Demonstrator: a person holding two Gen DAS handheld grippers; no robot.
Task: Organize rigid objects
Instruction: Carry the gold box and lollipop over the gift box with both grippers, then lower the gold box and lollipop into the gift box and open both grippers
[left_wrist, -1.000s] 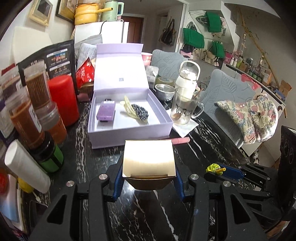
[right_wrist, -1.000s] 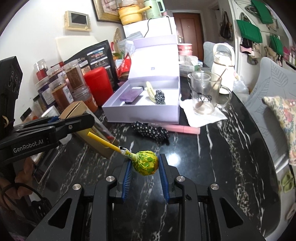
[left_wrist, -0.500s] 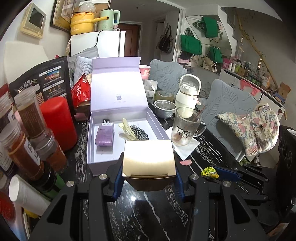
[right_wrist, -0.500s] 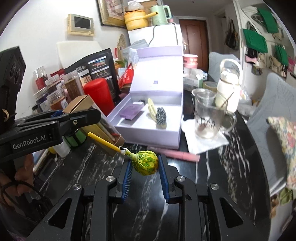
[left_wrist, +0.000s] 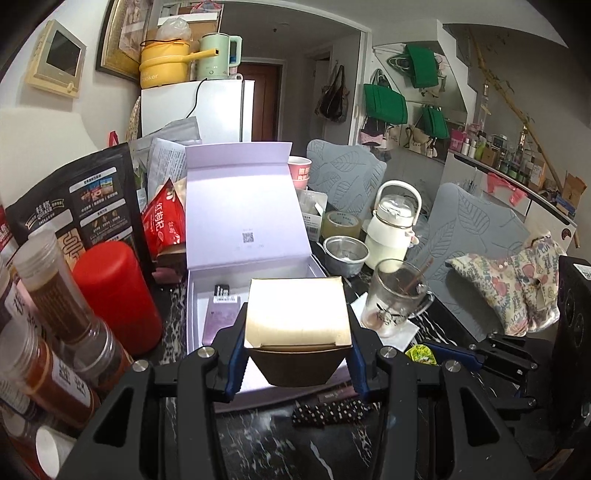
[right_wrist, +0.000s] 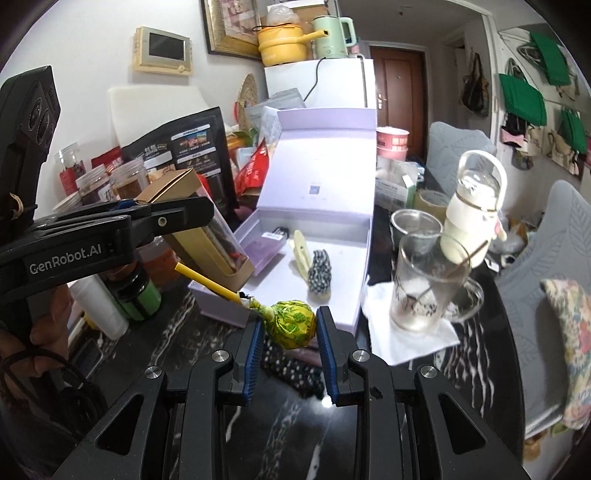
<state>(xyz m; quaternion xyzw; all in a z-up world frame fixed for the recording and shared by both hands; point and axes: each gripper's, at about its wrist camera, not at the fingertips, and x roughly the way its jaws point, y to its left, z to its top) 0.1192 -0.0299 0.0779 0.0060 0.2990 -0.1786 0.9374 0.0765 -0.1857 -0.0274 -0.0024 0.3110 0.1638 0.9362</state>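
The left gripper (left_wrist: 297, 360) is clamped across the sides of a small gold carton (left_wrist: 298, 314), held in the air over the near end of the open lilac box (left_wrist: 247, 206). The carton is judged light and stiff but crushable, so its side walls are best gripped low, as here. The right gripper (right_wrist: 290, 326) is closed on the wrapped head of a lollipop (right_wrist: 293, 323), judged hard, light and rounded enough to slip; its stick (right_wrist: 207, 280) points toward the box. Compared with a second ago, both loads have been carried closer to the box, and the dotted hair tie (left_wrist: 328, 412) now lies beneath the left gripper.
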